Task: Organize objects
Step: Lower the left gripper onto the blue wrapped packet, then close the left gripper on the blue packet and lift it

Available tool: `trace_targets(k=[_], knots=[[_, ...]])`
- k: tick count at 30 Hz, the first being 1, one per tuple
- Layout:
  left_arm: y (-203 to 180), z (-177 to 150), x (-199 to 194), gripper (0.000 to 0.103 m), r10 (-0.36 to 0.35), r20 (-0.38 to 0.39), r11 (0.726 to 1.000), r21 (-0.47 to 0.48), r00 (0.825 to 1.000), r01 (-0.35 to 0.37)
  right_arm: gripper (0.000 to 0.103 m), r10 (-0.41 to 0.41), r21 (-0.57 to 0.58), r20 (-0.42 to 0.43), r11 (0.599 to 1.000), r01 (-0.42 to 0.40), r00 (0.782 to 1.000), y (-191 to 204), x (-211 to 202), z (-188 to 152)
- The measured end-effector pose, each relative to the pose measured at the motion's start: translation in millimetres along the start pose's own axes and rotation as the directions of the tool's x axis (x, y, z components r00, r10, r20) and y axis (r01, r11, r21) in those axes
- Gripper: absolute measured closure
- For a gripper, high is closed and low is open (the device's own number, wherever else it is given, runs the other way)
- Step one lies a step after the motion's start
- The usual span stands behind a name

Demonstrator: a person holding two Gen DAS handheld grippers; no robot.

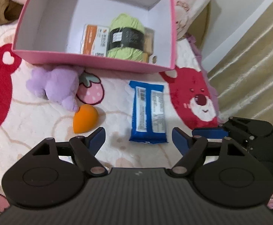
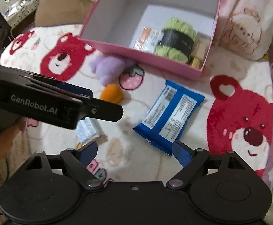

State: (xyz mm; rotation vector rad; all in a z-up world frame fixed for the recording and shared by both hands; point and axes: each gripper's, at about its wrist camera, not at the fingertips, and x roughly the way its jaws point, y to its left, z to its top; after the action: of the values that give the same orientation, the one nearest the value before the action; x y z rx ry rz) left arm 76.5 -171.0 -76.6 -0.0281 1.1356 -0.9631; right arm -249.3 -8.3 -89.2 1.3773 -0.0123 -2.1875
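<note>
A pink box stands at the back and holds a green yarn skein, an orange packet and a beige item. On the bear-print blanket in front lie a purple plush, an orange sponge and a blue wipes pack. My left gripper is open, with the pack's near end just ahead between its spread jaws, untouched. My right gripper is open too, with the blue wipes pack close in front of its right finger. The left gripper reaches in from the left over a small white packet.
A printed pillow lies right of the pink box, and a brown cushion lies behind it on the left. A curtain hangs past the blanket's right edge. A hand holds the left tool.
</note>
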Motion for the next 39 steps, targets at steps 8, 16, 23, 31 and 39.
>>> trace_targets(k=[8, 16, 23, 31, 39], knots=[[-6, 11, 43, 0.048, -0.034, -0.023, 0.999, 0.041, 0.999, 0.035, 0.013, 0.001, 0.131, -0.009, 0.991, 0.000, 1.000, -25, 39, 6], [4, 16, 80, 0.064, -0.054, -0.048, 0.998, 0.030, 0.997, 0.056, 0.013, -0.063, 0.154, 0.005, 0.986, 0.062, 0.998, -38, 53, 11], [16, 10, 97, 0.076, -0.057, -0.048, 0.998, 0.014, 0.997, 0.057, 0.013, -0.052, 0.185, -0.048, 0.981, 0.060, 0.997, -48, 74, 14], [24, 13, 101, 0.082, -0.112, -0.039, 0.993, -0.033, 0.993, 0.110, 0.012, -0.094, 0.191, -0.075, 0.976, 0.107, 0.993, -48, 85, 20], [25, 13, 100, 0.088, -0.179, -0.060, 0.982, -0.075, 0.982, 0.174, 0.009, -0.045, 0.250, -0.090, 0.966, 0.067, 0.995, -57, 87, 18]])
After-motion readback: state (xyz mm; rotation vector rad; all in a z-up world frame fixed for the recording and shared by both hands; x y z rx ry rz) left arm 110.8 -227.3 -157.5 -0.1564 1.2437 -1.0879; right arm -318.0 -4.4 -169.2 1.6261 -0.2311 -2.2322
